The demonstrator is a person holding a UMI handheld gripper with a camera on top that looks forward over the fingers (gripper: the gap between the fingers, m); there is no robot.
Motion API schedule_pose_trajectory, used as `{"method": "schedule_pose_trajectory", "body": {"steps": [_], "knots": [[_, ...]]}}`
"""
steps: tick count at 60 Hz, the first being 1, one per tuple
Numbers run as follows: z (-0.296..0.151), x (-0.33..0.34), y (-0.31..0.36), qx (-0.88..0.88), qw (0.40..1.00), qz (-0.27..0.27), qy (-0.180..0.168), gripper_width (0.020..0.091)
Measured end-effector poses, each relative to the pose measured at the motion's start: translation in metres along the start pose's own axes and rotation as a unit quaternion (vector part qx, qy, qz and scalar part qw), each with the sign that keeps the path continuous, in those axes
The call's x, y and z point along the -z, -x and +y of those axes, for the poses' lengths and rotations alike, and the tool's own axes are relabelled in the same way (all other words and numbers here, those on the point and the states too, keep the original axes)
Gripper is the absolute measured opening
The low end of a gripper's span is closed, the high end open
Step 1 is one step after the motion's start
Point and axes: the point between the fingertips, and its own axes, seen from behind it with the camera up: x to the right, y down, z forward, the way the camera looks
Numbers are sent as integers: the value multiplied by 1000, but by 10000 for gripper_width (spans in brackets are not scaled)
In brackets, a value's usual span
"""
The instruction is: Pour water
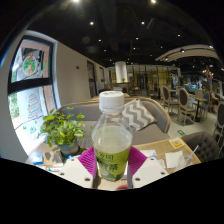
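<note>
Two gripper fingers (112,172) close on a clear plastic bottle (112,145), the magenta pads (88,160) pressing against its lower body from either side, so the jaws are clamped on the bottle rather than standing free of it. The bottle stands upright between the fingers, with a white screw cap (111,101) on top and a pale yellow-green label band (112,160) around the lower half (the print on it is too small to read). Whether the bottle's base rests on anything cannot be told, since the fingers hide it. Beyond the fingers lies a light wooden table (160,150) carrying some white papers (176,158) toward its right side. A potted green plant (62,128) stands at the table's left end, well apart from the bottle. Behind it, a framed picture (31,62) hangs on the white wall, and a patterned cushion (140,113) rests on a seat past the bottle.
</note>
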Motion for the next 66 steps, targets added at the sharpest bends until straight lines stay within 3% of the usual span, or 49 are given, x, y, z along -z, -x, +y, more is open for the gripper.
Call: {"method": "schedule_pose_trajectory", "body": {"steps": [18, 28, 35, 47, 56, 58, 66], "knots": [[125, -31, -46, 53, 996, 3, 74, 387], [156, -36, -50, 47, 995, 0, 89, 391], [153, -36, -48, 58, 996, -7, 71, 397], [156, -34, -50, 55, 994, -5, 90, 536], [154, -11, -48, 51, 992, 2, 118, 870], [151, -2, -48, 50, 991, 7, 121, 835], [137, 49, -45, 55, 989, 24, 132, 858]]}}
